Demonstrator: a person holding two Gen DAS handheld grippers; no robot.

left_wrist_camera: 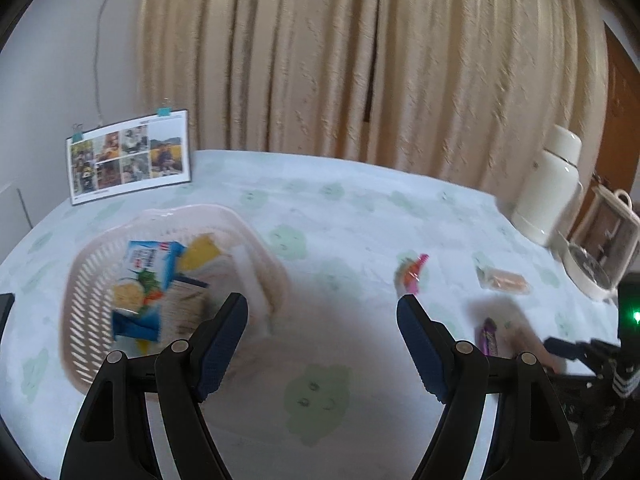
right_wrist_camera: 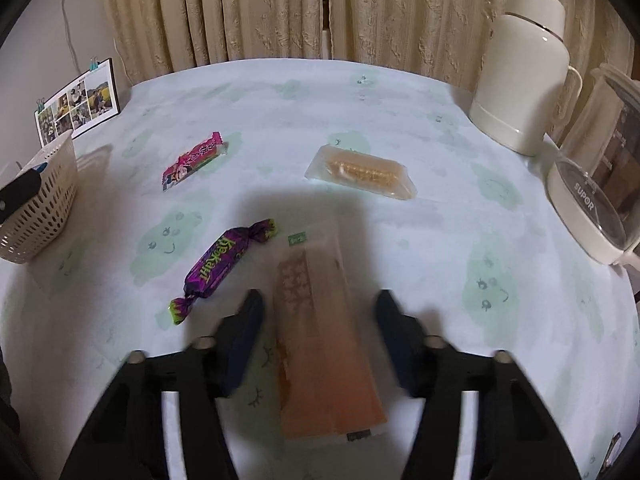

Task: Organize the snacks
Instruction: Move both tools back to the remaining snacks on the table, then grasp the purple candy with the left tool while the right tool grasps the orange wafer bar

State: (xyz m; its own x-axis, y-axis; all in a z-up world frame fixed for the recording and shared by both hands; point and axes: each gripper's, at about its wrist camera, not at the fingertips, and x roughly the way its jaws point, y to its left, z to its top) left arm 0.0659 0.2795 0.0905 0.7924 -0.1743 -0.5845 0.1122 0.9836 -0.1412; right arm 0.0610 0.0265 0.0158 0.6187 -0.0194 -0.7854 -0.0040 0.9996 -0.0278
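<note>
Beige pleated curtains (right_wrist_camera: 280, 12) hang behind a surface (right_wrist_camera: 320, 100) covered with a pale cloth printed with green smiling shapes. At its right edge stand a cream thermos jug (right_wrist_camera: 520, 68) and, just beside it, a glass-and-white electric kettle (right_wrist_camera: 592, 200). At the far left, a black-framed photo collage card (left_wrist_camera: 128, 158) held by teal clips leans against the white wall.

On the left part of the surface sits a beige perforated plastic basket (left_wrist_camera: 80, 312), already holding a blue-and-white snack bag (left_wrist_camera: 150, 264) and yellow packets, blurred in the left wrist view.

Loose snacks lie well apart on the cloth. A long translucent orange-tinted wrapper (right_wrist_camera: 320, 340) lies lengthwise between the fingers of the right tool (right_wrist_camera: 318, 306), whose jaws stand wide on either side of it, not touching it. A clear packet with a golden-brown bar (right_wrist_camera: 360, 172) lies farther back. A pink flat wrapper (right_wrist_camera: 194, 160) lies toward the basket. A purple twist-ended candy bar (right_wrist_camera: 224, 268) lies just left of the orange wrapper.

The left tool (left_wrist_camera: 322, 312) hovers beside the basket with its jaws wide and nothing between them.
</note>
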